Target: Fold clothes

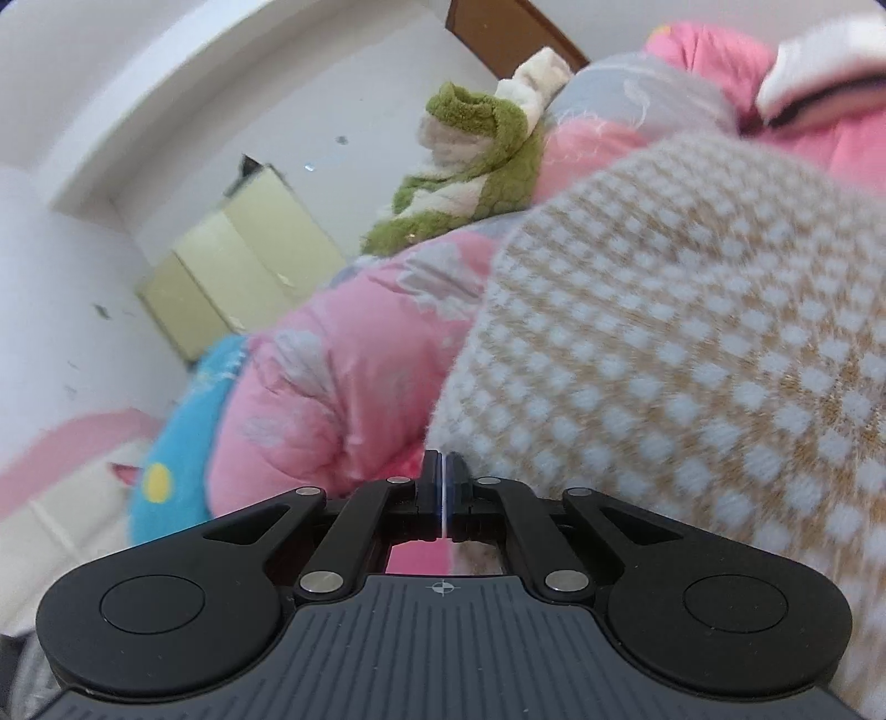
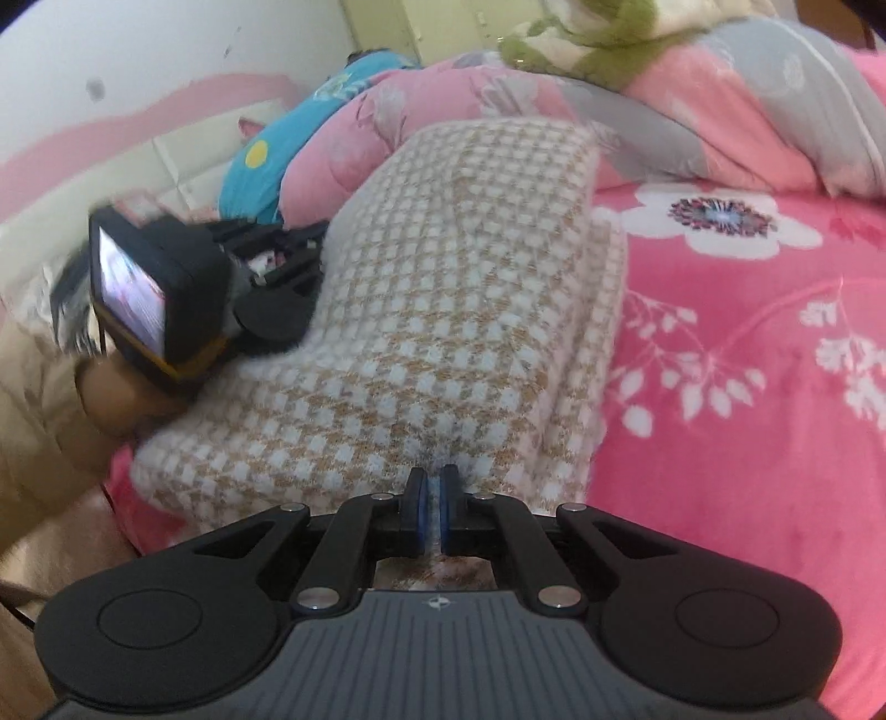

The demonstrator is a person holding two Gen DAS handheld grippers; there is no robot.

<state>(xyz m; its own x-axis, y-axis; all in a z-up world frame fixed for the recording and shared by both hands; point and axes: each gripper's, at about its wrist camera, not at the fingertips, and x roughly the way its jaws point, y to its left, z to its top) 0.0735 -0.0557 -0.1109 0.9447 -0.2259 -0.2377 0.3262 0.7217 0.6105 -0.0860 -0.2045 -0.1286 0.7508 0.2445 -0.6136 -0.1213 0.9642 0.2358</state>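
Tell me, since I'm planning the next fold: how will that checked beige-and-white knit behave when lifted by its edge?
The checked knit garment likely flops: it drapes in soft bulges over the pink floral bedsheet. Its fuzzy surface suggests good grip, not slipping. The right tool and left tool both appear shut on its edges, so it will probably sag between them.

Walls: white wall (image 1: 83,277), scuffed with dark specks; a pink painted band (image 2: 166,111) runs low along it.
Cupboard: pale yellow-green cabinet (image 1: 232,266) against the wall.
Door: brown wooden panel (image 1: 509,33) at the top.
Bed: pink flowered sheet (image 2: 747,343); crumpled pink-and-grey quilt (image 2: 747,111) along its far edge.
Light: soft, even.
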